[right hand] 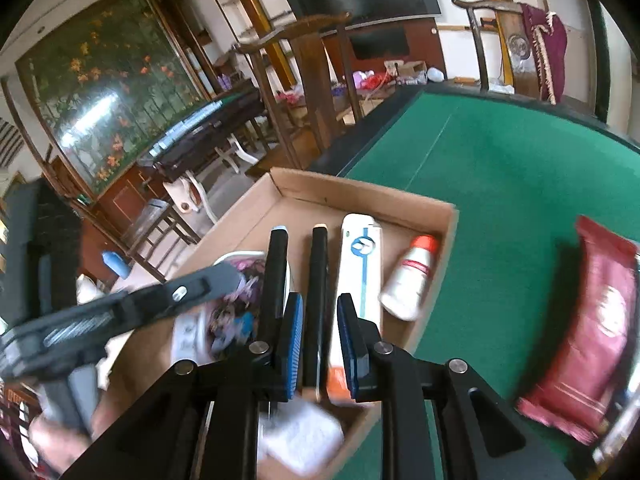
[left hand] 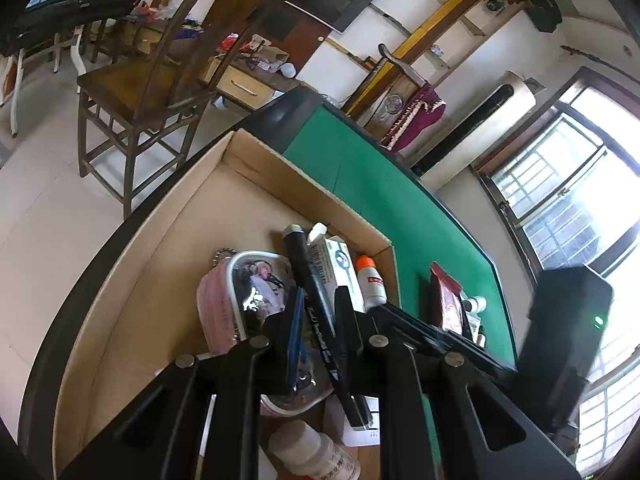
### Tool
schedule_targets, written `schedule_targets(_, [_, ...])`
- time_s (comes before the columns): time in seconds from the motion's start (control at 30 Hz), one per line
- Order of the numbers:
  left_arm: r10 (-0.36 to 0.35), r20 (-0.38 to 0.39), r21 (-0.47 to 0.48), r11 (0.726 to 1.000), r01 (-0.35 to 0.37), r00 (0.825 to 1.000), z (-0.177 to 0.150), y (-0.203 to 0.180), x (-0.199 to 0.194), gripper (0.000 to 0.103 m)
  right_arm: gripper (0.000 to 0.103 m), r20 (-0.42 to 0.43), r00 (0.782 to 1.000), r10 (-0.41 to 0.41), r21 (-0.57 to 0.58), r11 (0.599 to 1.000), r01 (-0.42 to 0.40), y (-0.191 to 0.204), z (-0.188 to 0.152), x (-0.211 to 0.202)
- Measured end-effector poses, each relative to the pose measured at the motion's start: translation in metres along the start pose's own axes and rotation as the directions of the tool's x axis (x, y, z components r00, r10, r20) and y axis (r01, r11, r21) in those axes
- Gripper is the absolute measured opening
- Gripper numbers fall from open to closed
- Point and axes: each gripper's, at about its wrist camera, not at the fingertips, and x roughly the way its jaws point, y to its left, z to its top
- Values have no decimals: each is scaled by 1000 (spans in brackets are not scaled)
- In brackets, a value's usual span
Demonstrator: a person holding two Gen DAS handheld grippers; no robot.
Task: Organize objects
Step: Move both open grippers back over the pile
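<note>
One black pen (left hand: 320, 320) is the main thing right now. It's pinched between the pads of the left hand-held gripper (left hand: 320, 296), which is closed tight on it. The pen sits tilted over the open cardboard box (left hand: 180, 240), tip pointing toward the far wall of the box.

Right hand-held gripper (right hand: 320, 300) is over the same box with its jaws slightly apart. A peach-tipped stick (right hand: 320, 272) runs between its blue pads, but there's a visible gap on the right side, so it isn't squeezing it. A blue-tipped stick (right hand: 277, 280) lies just beside that one on the left. Can't tell which of the two is the pen from the other view.

Inside the box: a pink pouch (left hand: 224, 304) with a clear front and a ball chain on the left, a white and blue carton (left hand: 338, 264) lying flat just right of the pen, and a white bottle with an orange cap (left hand: 370, 280) in the right corner, on its side. Another pale bottle (left hand: 312, 452) is at the near end, pretty blurry.

The box sits at the edge of the green-felt table (left hand: 380, 180). A dark red packet (right hand: 592, 312) lies on the felt to the right of the box, apart from it. A wooden chair (left hand: 132, 92) stands on the floor past the table.
</note>
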Motion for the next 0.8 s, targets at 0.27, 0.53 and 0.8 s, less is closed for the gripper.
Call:
schedule_targets(0.27, [-37,-8,144,989,37,999,-12,-35,0,15,39,134,991,-23,8,1000,22,-45,-52,-129])
schedule_targets(0.53, [-127,-208,430,879,208,970,-78,-136,27,28,40,193,975,-113,159,984,83,-137,-109,-207])
schedule_targets(0.8, [-252,-419,182,918,353,872,-135,-201,74,38,46,212,971,-111,246,968,57,-191,-131,-240])
